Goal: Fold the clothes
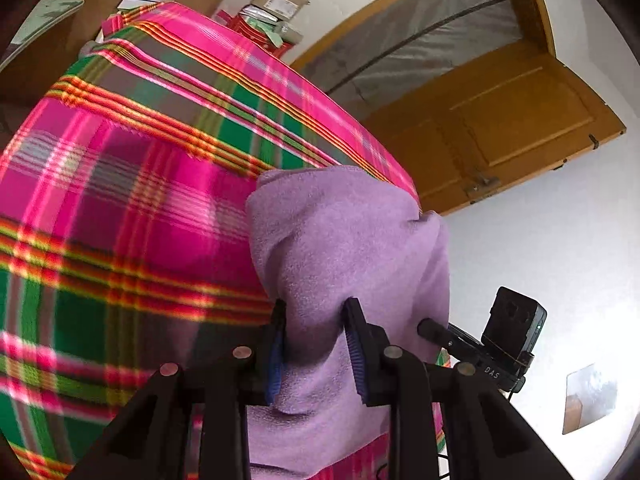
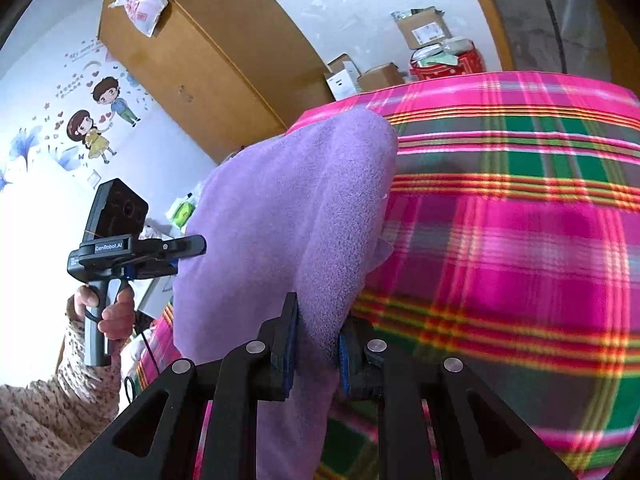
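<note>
A lilac fleece cloth (image 1: pixel 344 240) hangs raised above a pink, green and red plaid bed cover (image 1: pixel 120 184). My left gripper (image 1: pixel 316 332) is shut on a bunched edge of the cloth, and its blue pads press the fabric from both sides. In the right wrist view the same cloth (image 2: pixel 288 208) drapes forward over the plaid cover (image 2: pixel 512 240). My right gripper (image 2: pixel 316 346) is shut on another edge of it. At the left of that view a hand (image 2: pixel 116 312) in a patterned sleeve holds the left gripper's handle. The cloth hides what lies under it.
A wooden door (image 1: pixel 500 128) stands open beyond the bed's right side. Cardboard boxes (image 2: pixel 424 28) and a red container (image 2: pixel 448 64) sit past the far edge. A tall wooden wardrobe (image 2: pixel 192 52) and a wall with cartoon stickers (image 2: pixel 96 128) are at the left.
</note>
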Tool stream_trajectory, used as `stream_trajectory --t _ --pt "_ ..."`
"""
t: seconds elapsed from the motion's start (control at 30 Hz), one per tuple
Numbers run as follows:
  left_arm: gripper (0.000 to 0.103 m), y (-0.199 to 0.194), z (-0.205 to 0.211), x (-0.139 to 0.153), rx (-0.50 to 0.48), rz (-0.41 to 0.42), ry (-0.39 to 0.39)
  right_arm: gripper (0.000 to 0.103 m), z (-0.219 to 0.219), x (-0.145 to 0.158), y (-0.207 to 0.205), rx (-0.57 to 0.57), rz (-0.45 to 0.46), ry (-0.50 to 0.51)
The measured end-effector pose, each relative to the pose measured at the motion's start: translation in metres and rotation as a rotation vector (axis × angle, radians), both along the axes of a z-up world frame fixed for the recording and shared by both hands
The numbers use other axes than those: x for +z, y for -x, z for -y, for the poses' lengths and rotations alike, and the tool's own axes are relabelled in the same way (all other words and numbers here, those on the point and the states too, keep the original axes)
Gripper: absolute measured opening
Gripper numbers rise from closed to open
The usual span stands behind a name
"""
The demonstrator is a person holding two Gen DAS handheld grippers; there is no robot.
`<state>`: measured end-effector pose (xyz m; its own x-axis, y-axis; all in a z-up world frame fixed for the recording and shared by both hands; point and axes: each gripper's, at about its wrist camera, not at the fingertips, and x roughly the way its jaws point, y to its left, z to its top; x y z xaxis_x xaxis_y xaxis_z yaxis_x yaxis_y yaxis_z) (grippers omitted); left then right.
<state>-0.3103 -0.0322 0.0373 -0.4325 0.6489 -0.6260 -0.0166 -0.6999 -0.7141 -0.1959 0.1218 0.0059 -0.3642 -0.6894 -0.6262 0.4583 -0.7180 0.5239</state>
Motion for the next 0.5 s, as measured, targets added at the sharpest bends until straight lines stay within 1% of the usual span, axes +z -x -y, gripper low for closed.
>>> stream_trajectory --t 0.27,0.33,0.4,0.43,0.5 --pt "0.028 0.044 0.023 -0.003 0.047 0.002 0.026 0.017 0.025 -0.01 0.038 -0.003 0.026 0.029" --pt "0.026 0.047 0.03 -0.002 0.058 -0.001 0.026 0.017 0.031 -0.012 0.047 -0.002 0.029 0.038" --pt "0.026 0.057 0.034 -0.003 0.07 -0.003 0.028 0.017 0.035 -0.014 0.054 -0.007 0.036 0.054" --pt "0.026 0.055 0.044 -0.005 0.07 -0.002 0.03 0.017 0.036 -0.015 0.057 -0.009 0.04 0.06" --pt "0.026 0.059 0.05 -0.004 0.075 -0.003 0.044 0.017 0.04 -0.017 0.064 -0.014 0.047 0.069"
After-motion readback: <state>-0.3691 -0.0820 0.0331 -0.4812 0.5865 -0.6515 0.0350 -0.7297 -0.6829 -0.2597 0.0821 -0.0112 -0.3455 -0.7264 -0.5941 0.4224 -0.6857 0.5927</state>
